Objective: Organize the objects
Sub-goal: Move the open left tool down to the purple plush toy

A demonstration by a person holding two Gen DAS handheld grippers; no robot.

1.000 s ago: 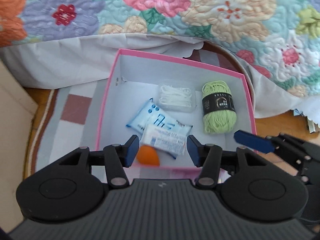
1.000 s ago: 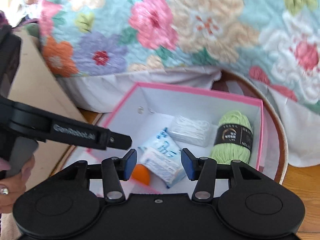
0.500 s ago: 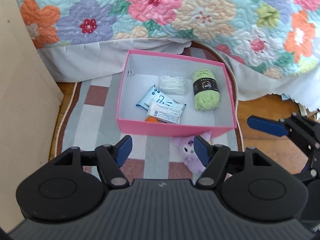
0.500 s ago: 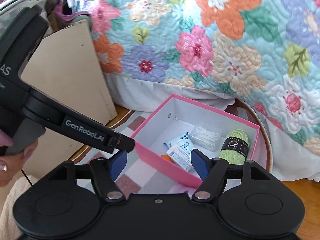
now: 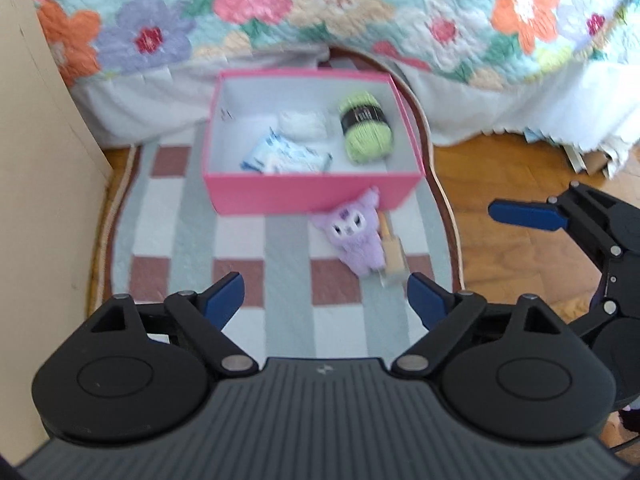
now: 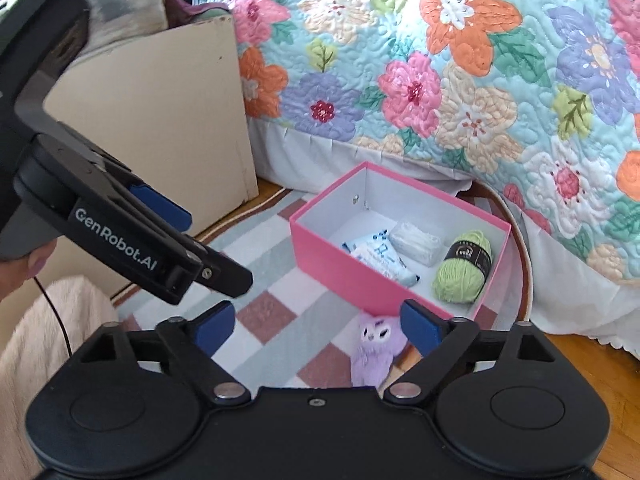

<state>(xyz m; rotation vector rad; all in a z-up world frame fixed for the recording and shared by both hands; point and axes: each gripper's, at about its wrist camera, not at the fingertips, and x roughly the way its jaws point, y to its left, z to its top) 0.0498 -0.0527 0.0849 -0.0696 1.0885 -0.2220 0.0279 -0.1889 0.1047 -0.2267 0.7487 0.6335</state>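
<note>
A pink box (image 5: 312, 196) (image 6: 340, 268) stands on a checked rug. It holds a green yarn ball (image 5: 364, 128) (image 6: 464, 268), blue-white tissue packs (image 5: 284, 158) (image 6: 380, 258) and a white packet (image 5: 302, 126) (image 6: 416, 240). A purple plush toy (image 5: 356, 236) (image 6: 374, 348) lies on the rug in front of the box, with a small wooden piece (image 5: 394, 256) beside it. My left gripper (image 5: 324, 292) is open and empty, above the rug short of the toy. My right gripper (image 6: 316, 324) is open and empty, above the toy.
A bed with a floral quilt (image 6: 460, 72) and white skirt runs behind the box. A beige cabinet side (image 5: 36, 184) (image 6: 160, 120) stands at the left. Wooden floor (image 5: 492, 184) lies right of the rug (image 5: 288, 280).
Both grippers have pulled back and up from over the box and opened wider. The plush toy and wooden piece have come into view in front of the box.
</note>
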